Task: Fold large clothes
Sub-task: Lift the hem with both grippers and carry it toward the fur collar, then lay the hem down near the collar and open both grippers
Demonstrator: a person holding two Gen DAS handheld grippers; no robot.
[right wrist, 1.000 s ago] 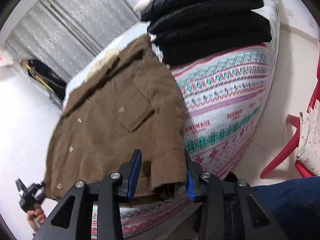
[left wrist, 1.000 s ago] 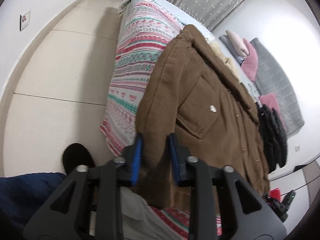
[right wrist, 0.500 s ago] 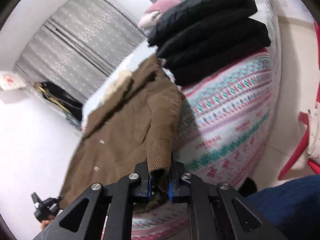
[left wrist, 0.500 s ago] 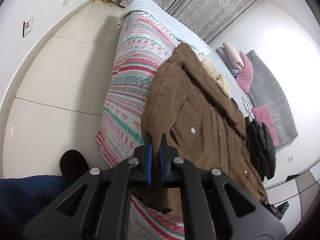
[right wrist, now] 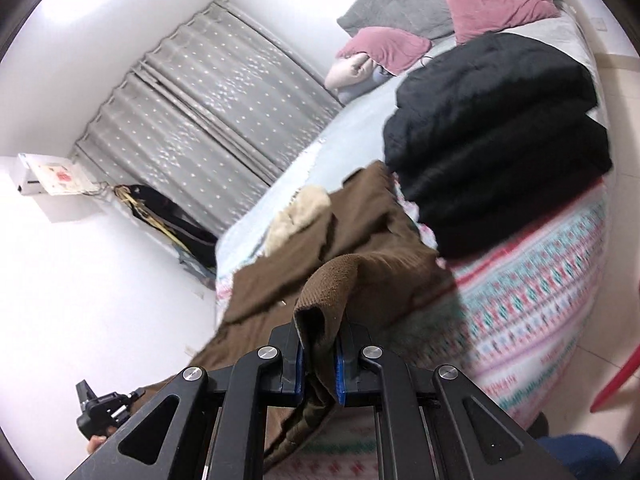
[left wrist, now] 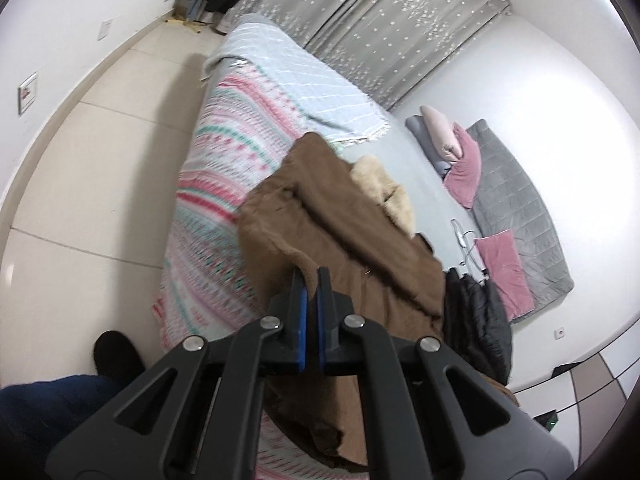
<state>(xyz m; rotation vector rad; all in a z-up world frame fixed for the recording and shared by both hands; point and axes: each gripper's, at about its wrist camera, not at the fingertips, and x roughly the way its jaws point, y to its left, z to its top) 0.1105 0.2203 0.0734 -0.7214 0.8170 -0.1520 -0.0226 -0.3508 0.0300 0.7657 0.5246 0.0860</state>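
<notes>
A brown corduroy jacket [left wrist: 360, 248] with a cream fleece collar [left wrist: 384, 192] lies across the patterned bedspread [left wrist: 224, 184], its lower part lifted off the bed. My left gripper [left wrist: 312, 284] is shut on the jacket's left hem edge, with cloth pinched between the blue pads. In the right wrist view the jacket [right wrist: 360, 240] bunches toward me, and my right gripper [right wrist: 318, 344] is shut on its ribbed sleeve cuff [right wrist: 324, 300], which stands up between the fingers. The left gripper [right wrist: 100, 412] also shows small at the lower left of that view, in a hand.
A stack of folded black clothes [right wrist: 500, 136] sits on the bed right of the jacket, seen also as a black pile [left wrist: 476, 320]. Pink pillows [left wrist: 464, 164] and a grey quilt [left wrist: 516, 208] lie at the head. Curtains [left wrist: 384, 20], tiled floor [left wrist: 92, 184], a red chair edge [right wrist: 616, 380].
Both grippers closed on the jacket, the left on the hem and the right on the cuff, then rose, lifting and bunching the jacket's lower part toward the collar.
</notes>
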